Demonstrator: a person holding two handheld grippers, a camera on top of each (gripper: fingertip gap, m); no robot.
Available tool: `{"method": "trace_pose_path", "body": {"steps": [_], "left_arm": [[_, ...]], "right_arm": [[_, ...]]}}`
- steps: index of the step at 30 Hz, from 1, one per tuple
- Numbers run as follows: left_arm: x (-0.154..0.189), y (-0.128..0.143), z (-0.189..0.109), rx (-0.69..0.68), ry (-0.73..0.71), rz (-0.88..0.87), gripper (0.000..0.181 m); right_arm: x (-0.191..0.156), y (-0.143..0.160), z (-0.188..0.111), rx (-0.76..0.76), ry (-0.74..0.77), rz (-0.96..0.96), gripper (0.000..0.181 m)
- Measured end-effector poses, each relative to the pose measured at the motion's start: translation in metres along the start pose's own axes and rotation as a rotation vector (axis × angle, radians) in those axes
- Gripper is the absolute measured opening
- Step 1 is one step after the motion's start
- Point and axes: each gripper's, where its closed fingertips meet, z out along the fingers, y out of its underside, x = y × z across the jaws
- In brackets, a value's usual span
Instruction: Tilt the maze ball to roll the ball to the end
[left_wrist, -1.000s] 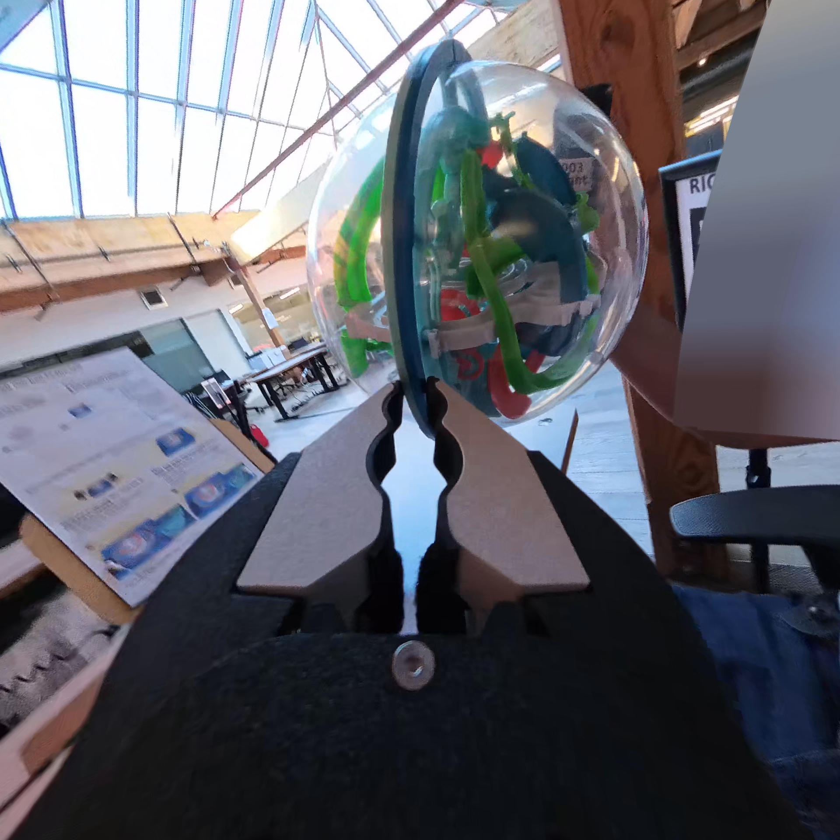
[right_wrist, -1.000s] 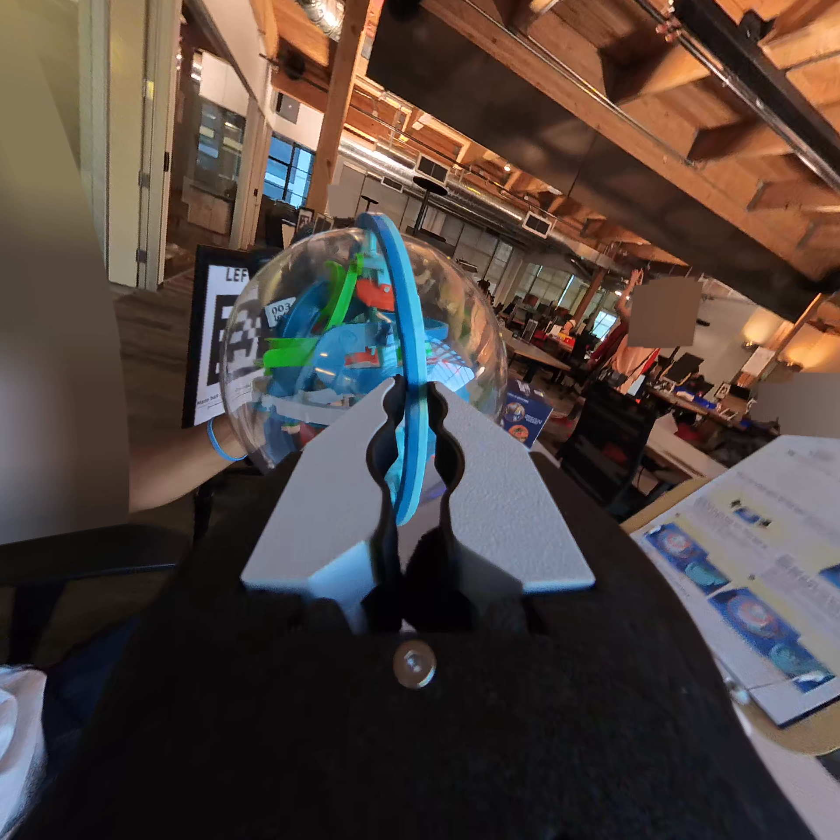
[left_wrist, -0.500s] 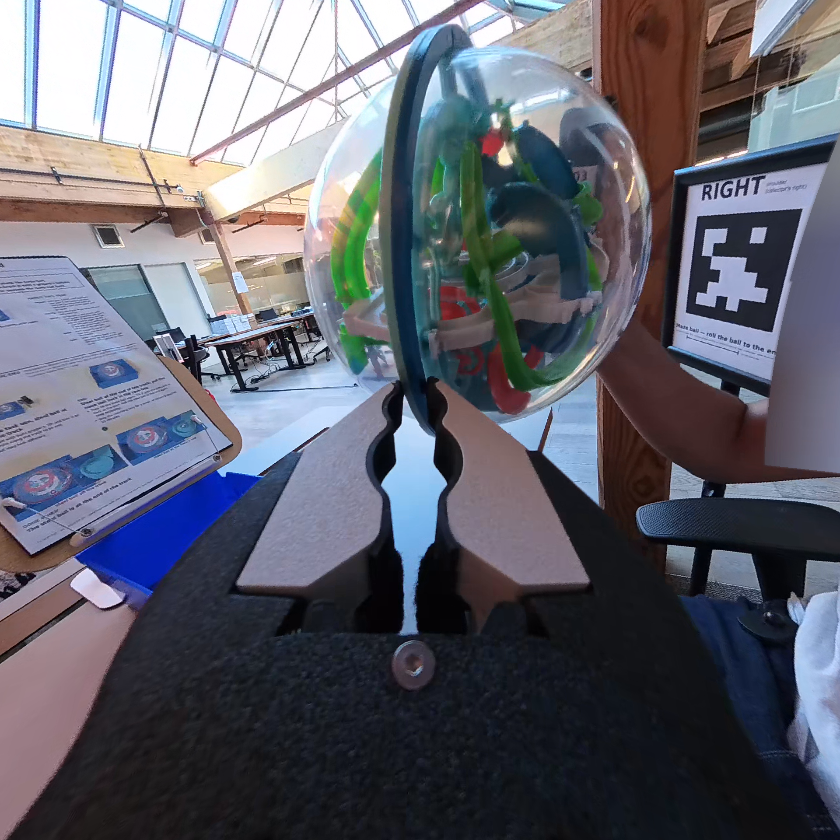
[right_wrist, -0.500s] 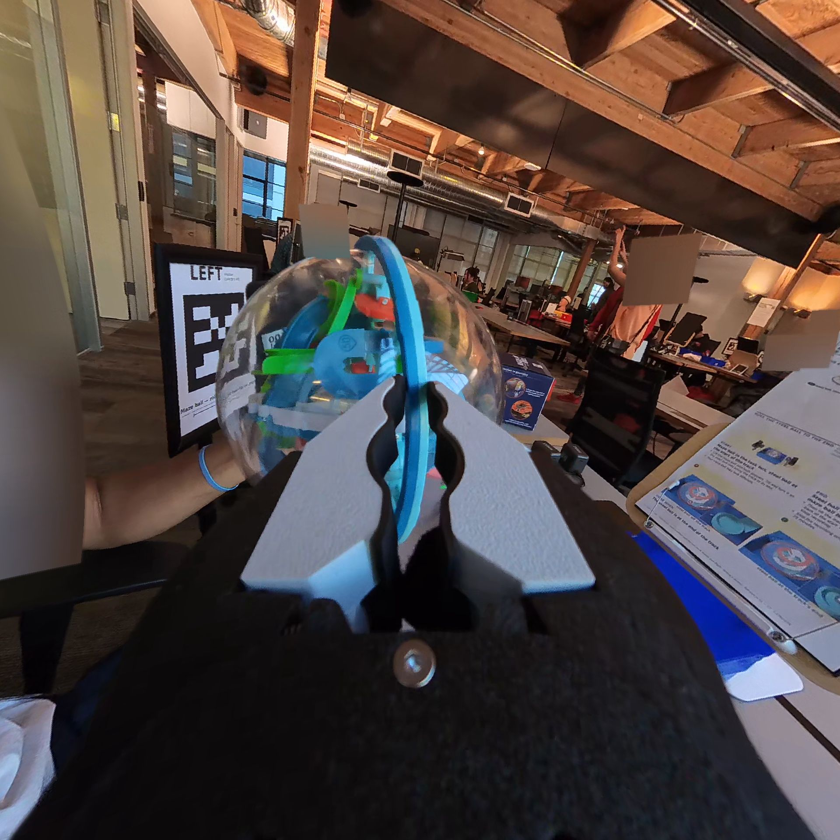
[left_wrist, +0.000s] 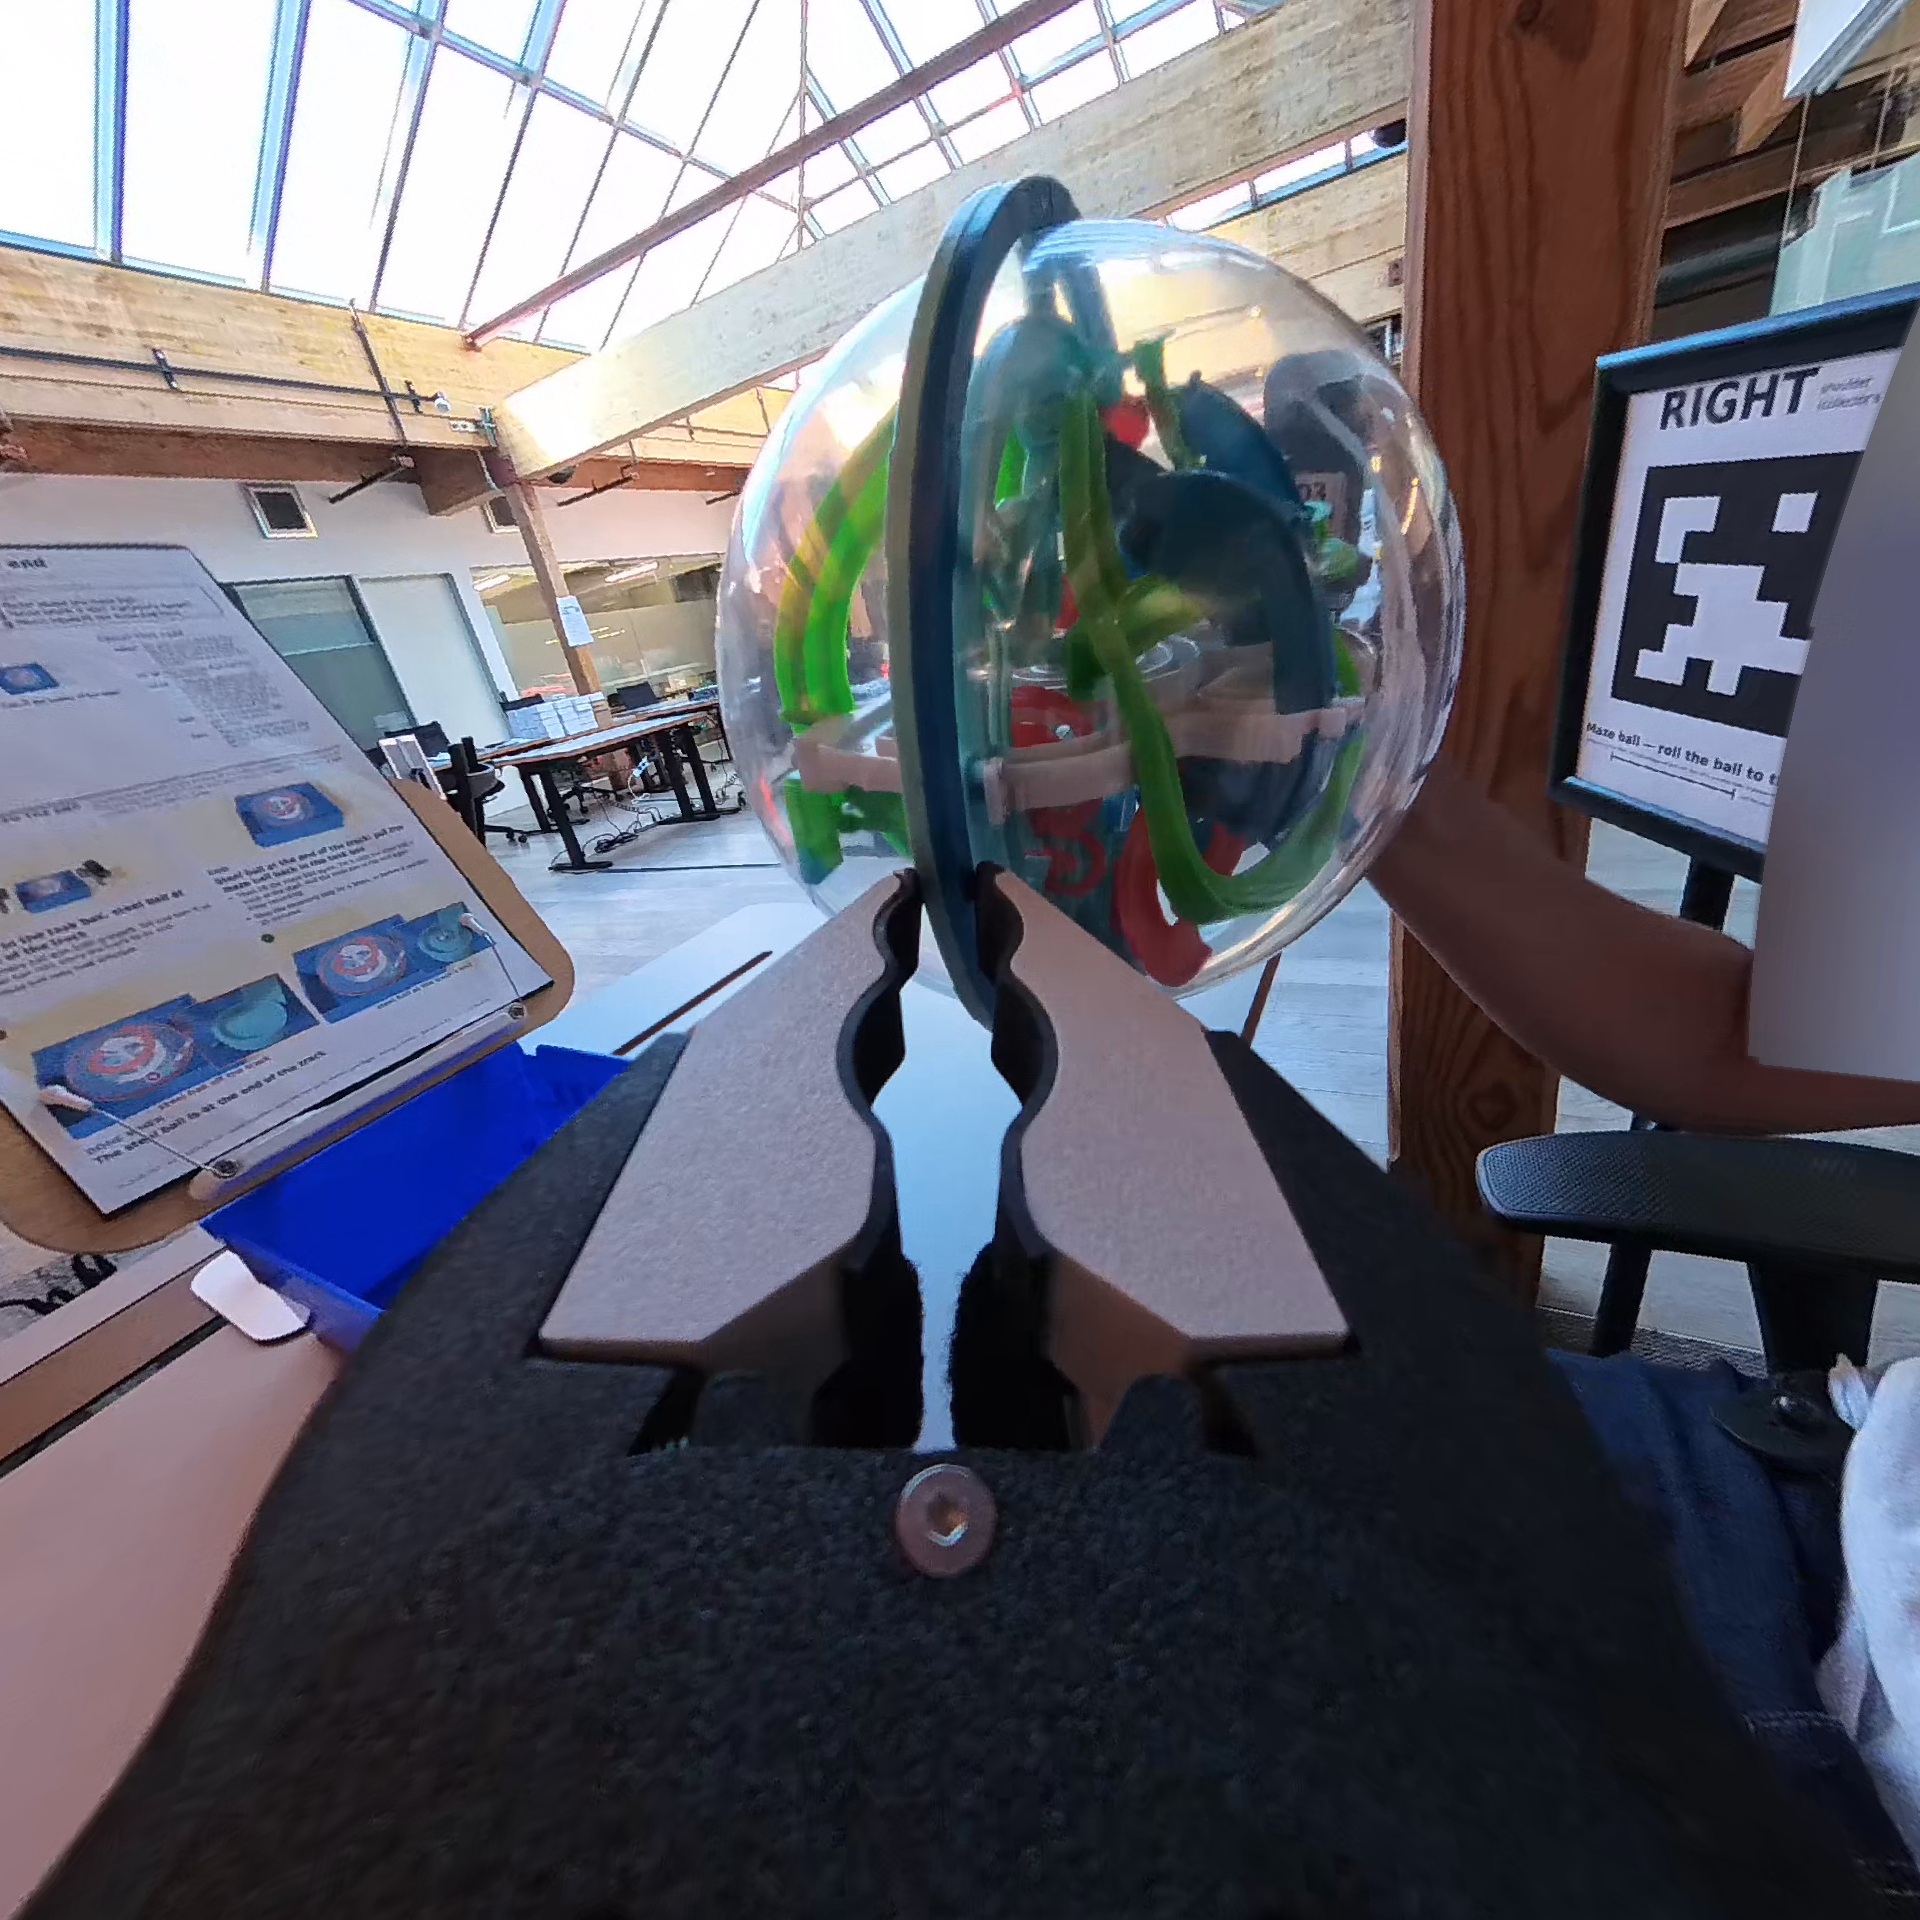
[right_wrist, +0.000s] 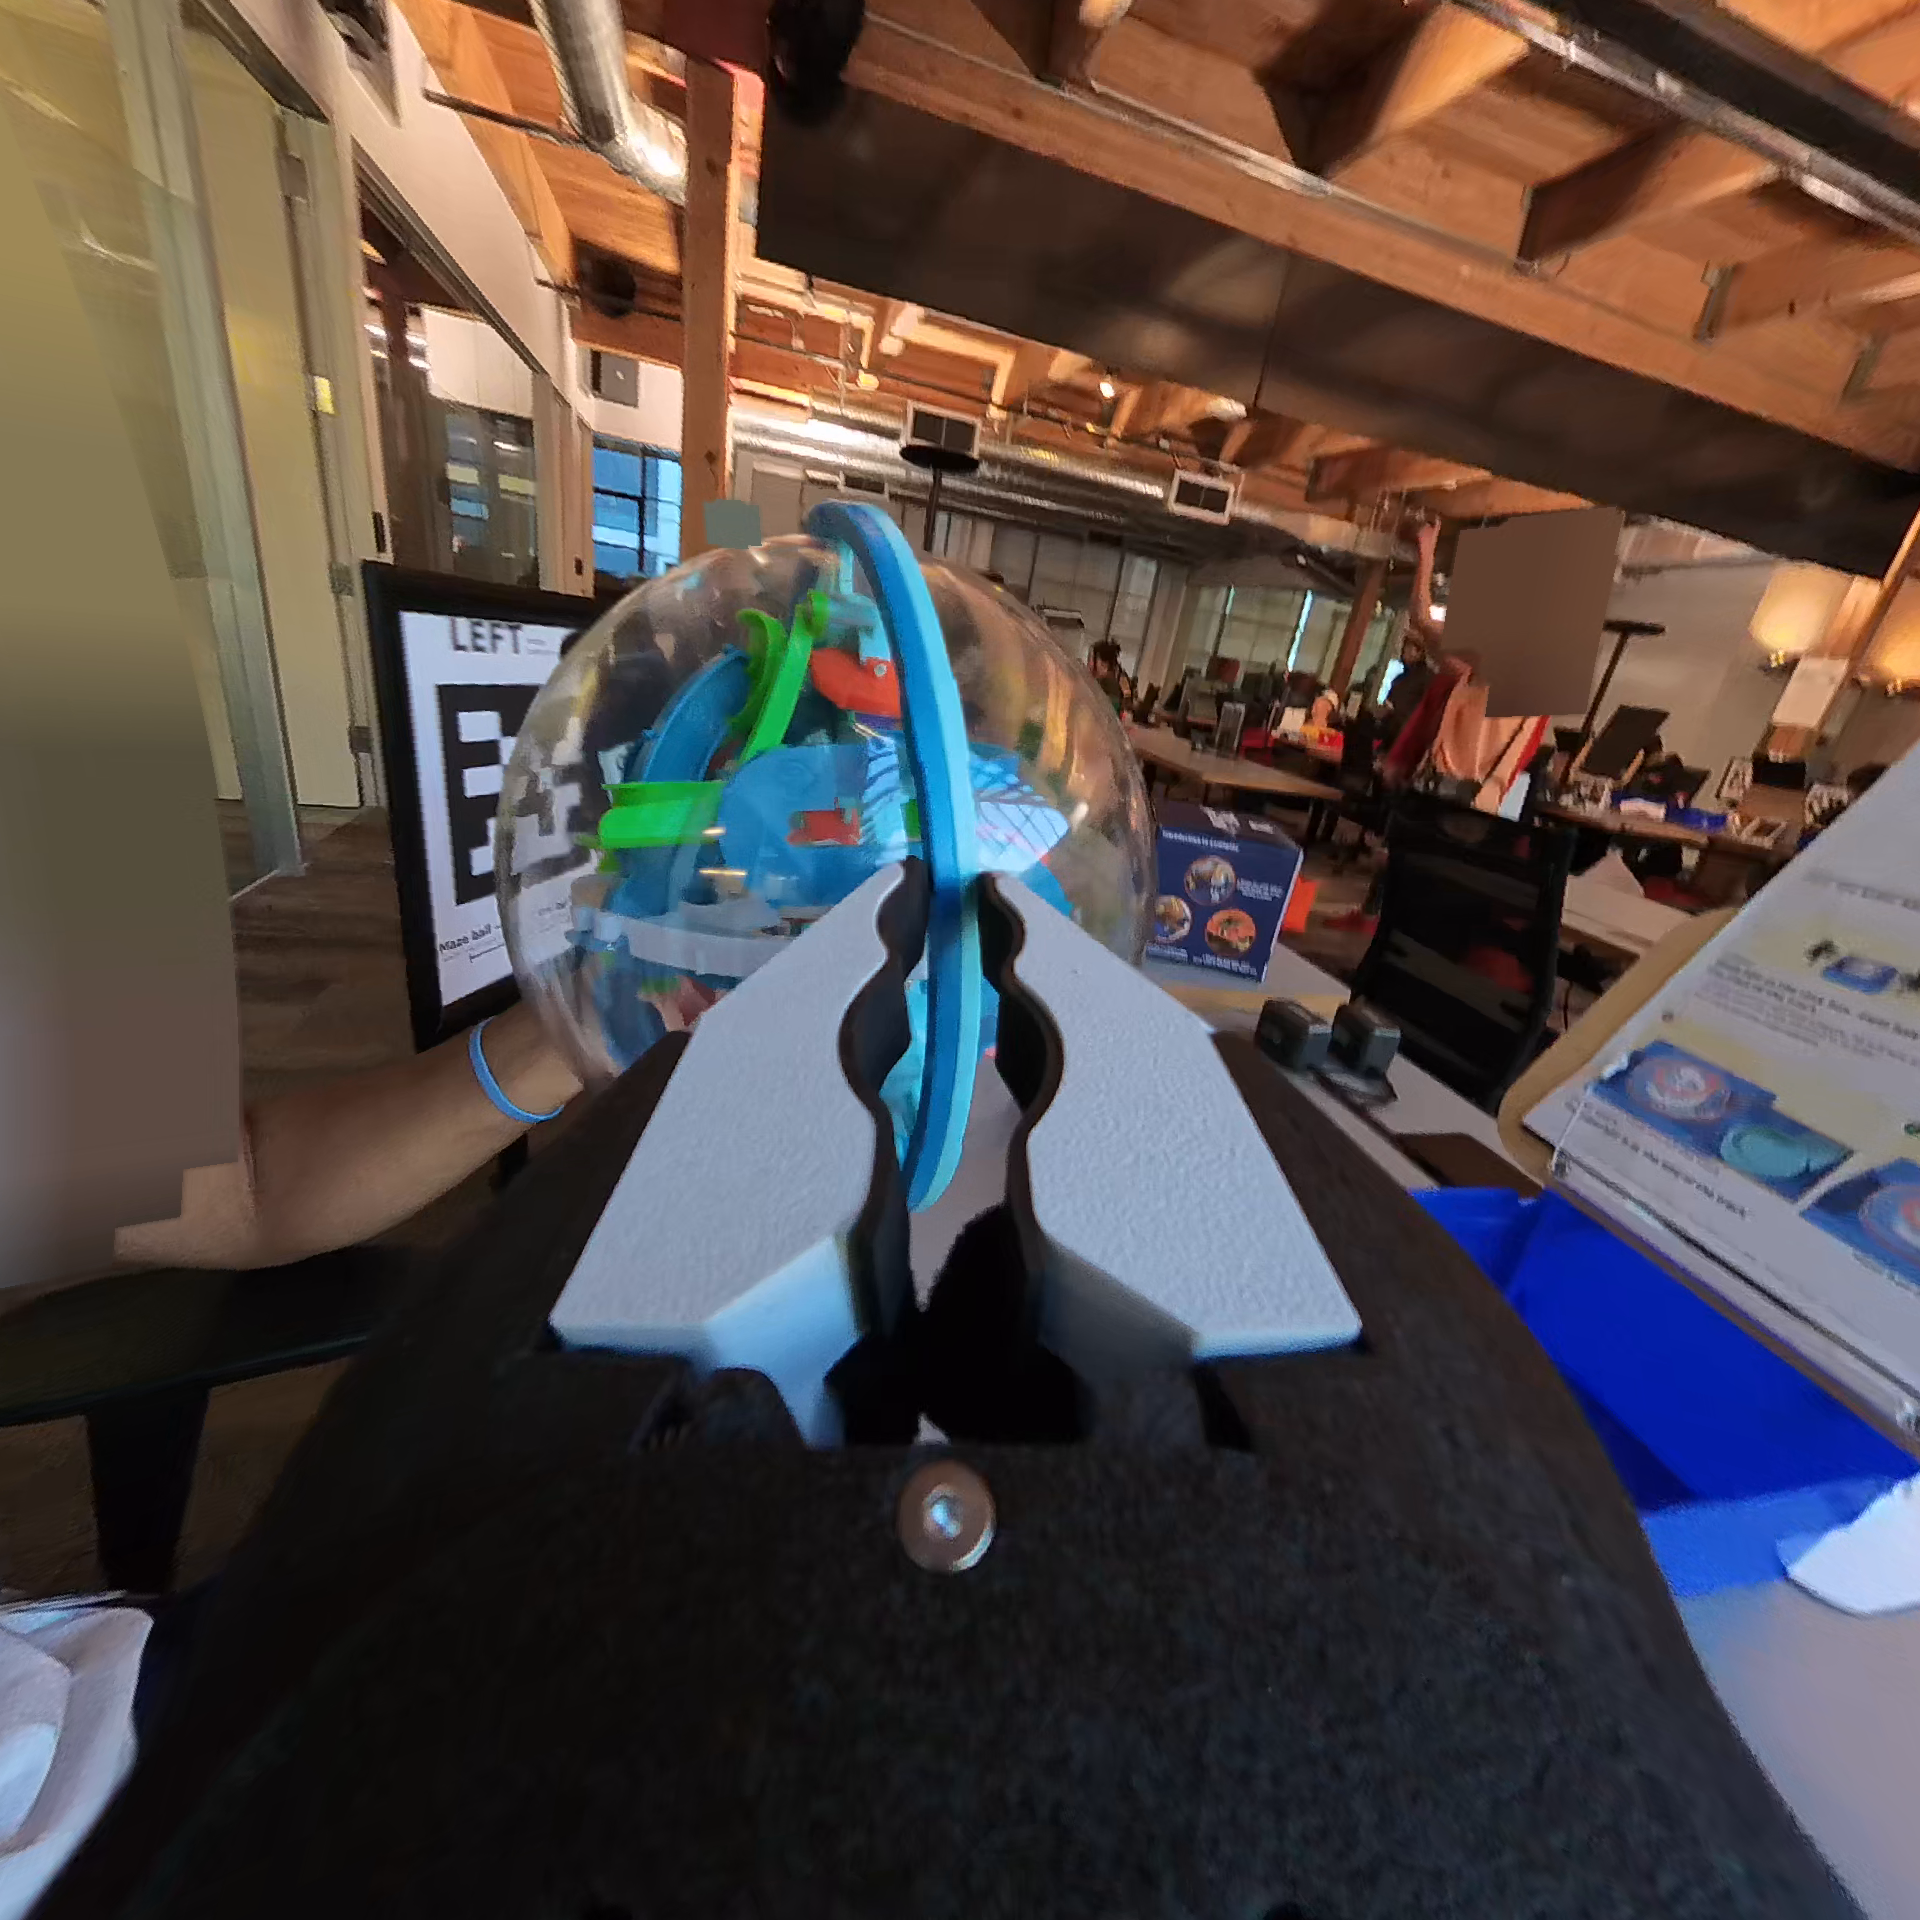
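Observation:
The maze ball is a clear sphere with a blue ring around its middle and green, blue, red and grey tracks inside. It is held up in the air between both grippers. My left gripper is shut on the ring's edge, with the sphere above and right of the fingers. My right gripper is shut on the ring from the opposite side; the maze ball sits above and left of its fingers. I cannot make out the small ball inside.
A clipboard with an instruction sheet leans over a blue tray on the table; both also show in the right wrist view. Framed marker signs, a wooden post, a chair armrest and a person's forearm are close.
Both views have dropped from ceiling and skylight toward the table; the clipboard and blue tray have come further into view. The ball has tilted with the grippers, which keep their hold.

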Motion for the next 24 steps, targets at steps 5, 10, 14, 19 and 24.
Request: {"method": "trace_pose_path", "body": {"steps": [5, 10, 14, 19, 24], "left_arm": [[0.015, -0.017, -0.004, 0.013, -0.006, 0.094, 0.008], [0.030, -0.033, -0.009, 0.046, 0.018, 0.144, 0.008], [0.033, -0.038, -0.011, 0.052, 0.023, 0.145, 0.008], [0.033, -0.036, -0.012, 0.057, 0.033, 0.127, 0.008], [0.029, -0.026, -0.007, 0.027, 0.029, 0.109, 0.008]], "right_arm": [[-0.011, -0.013, -0.004, 0.057, -0.003, -0.086, 0.008], [-0.021, -0.024, -0.005, 0.091, -0.033, -0.112, 0.009], [-0.021, -0.023, -0.005, 0.076, -0.026, -0.113, 0.008], [-0.018, -0.017, -0.004, 0.066, -0.018, -0.098, 0.008], [-0.013, -0.013, -0.006, 0.065, -0.002, -0.085, 0.008]]}}
